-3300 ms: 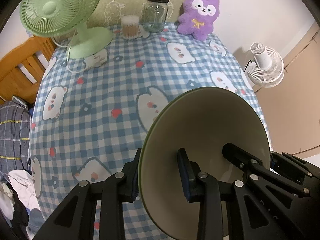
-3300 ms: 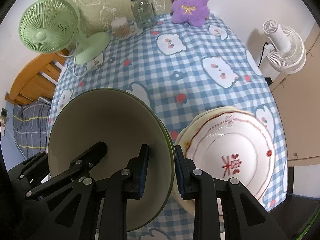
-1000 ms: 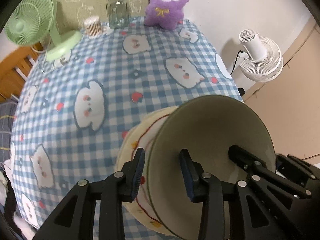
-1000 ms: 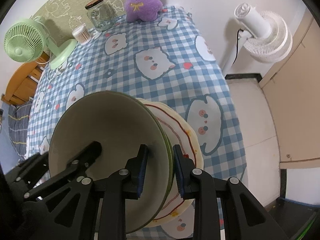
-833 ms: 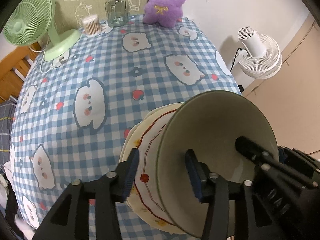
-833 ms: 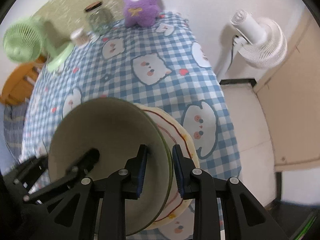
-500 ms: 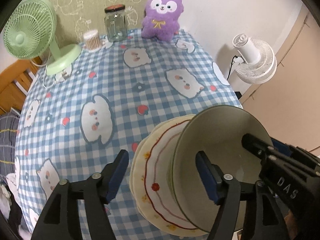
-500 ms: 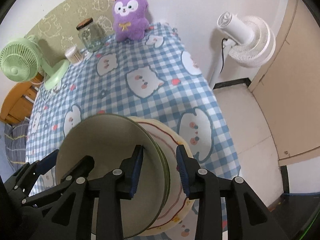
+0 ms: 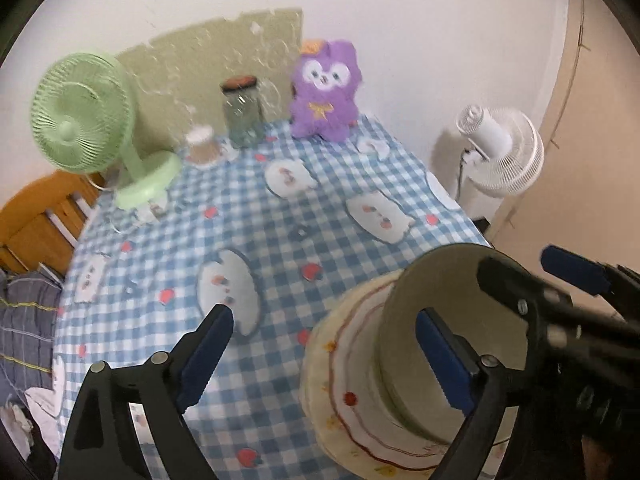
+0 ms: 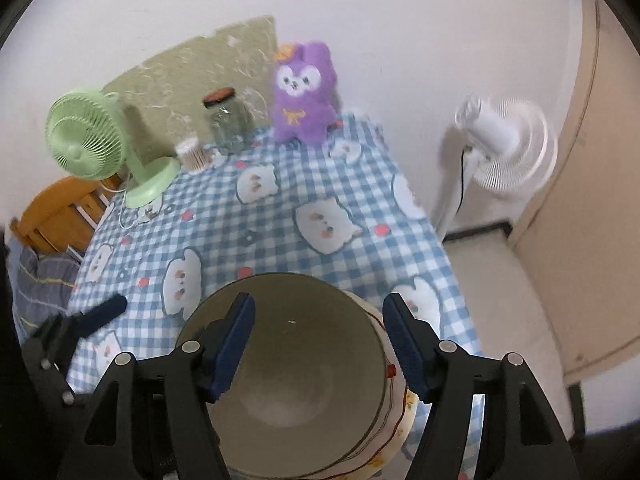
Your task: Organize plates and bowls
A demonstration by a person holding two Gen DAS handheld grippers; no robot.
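An olive-green bowl [image 10: 296,376] rests inside a cream plate with a red wavy rim line [image 10: 396,408] near the table's front right edge. It also shows in the left wrist view as the bowl [image 9: 448,332] on the plate [image 9: 344,392]. My right gripper [image 10: 326,344] is open, its jaws spread wide around the bowl's far rim without touching it. My left gripper [image 9: 324,360] is open and empty, just left of the stack.
The table has a blue checked cloth [image 10: 280,216]. At the back stand a green desk fan [image 10: 92,144], a glass jar [image 10: 226,124], a cotton-swab cup [image 10: 191,154] and a purple plush [image 10: 302,92]. A white floor fan [image 10: 504,148] stands right of the table.
Both grippers have opened wide and let go of the green bowl, which now sits in the cream plate. Both have drawn back and up from the stack.
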